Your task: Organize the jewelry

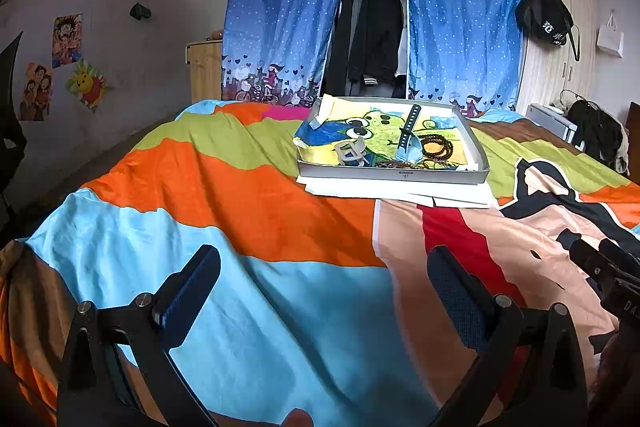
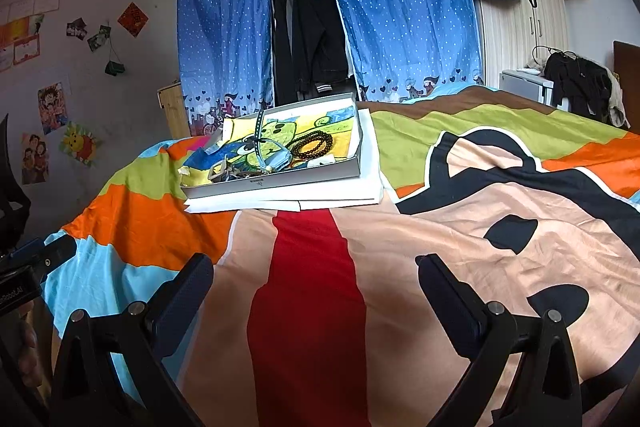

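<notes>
A shallow grey tray lined with a cartoon frog drawing lies on the bed, far ahead of both grippers; it also shows in the right wrist view. In it lie a dark watch strap, a brown bead bracelet, and a pale hair claw. The right wrist view shows the strap, the beads and the claw too. My left gripper is open and empty over the blue bedcover. My right gripper is open and empty over the red stripe.
The tray rests on white paper sheets on a colourful bedcover. Blue curtains and an open wardrobe stand behind the bed. A black bag hangs on a cupboard at right. The other gripper's body shows at the right edge.
</notes>
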`<state>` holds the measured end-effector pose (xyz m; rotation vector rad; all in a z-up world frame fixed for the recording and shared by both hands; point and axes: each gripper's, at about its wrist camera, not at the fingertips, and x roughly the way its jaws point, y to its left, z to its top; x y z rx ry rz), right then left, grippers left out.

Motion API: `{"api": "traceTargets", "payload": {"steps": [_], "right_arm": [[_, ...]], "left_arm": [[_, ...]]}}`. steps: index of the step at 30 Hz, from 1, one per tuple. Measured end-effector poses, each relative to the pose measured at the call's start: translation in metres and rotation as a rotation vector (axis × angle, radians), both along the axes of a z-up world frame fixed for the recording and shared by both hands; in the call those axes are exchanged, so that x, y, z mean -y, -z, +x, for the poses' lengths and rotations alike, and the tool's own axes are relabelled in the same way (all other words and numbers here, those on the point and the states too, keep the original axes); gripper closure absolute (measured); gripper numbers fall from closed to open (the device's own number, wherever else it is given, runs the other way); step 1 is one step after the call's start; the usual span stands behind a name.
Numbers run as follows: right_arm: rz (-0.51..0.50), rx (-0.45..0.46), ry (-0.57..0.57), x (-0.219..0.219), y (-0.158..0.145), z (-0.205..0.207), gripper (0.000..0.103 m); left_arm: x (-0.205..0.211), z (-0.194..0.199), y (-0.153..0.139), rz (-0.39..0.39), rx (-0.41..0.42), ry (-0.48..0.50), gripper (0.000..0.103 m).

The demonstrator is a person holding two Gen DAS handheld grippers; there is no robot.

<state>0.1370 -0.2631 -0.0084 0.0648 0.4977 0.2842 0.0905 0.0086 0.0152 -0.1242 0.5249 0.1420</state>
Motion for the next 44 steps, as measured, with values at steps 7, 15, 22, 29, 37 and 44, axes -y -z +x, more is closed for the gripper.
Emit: {"api": "traceTargets", "payload": {"steps": [7,15,22,29,37,44], "right_arm": [[0.001,-0.003,0.000,0.0006,0.0023,-0.0006,0.000],[0.000,-0.004,0.000,0.0008,0.0016,0.0000,0.000],[0.001,-0.004,-0.001,0.0010,0.0013,0.0002,0.000],[0.001,-0.004,-0.001,0.0010,0.0004,0.0005,0.000],[-0.001,-0.003,0.001,0.0013,0.0008,-0.0002,0.000],[0.001,-0.006,-0.001,0.0013,-0.0003,0.0007,0.000]], "left_arm": [[0.0007,-0.0003,0.0009,0.003,-0.003,0.003,0.001],[0.0012,0.0001,0.0012,0.003,-0.004,0.005,0.001],[0.0006,-0.0002,0.0016,0.002,-0.008,-0.005,0.002],[-0.0014,0.0010,0.0030,0.005,-0.022,-0.013,0.002],[-0.0017,0.0001,0.0033,0.005,-0.022,-0.009,0.001],[-0.0019,0.0019,0.0037,0.009,-0.029,-0.009,0.001]]}}
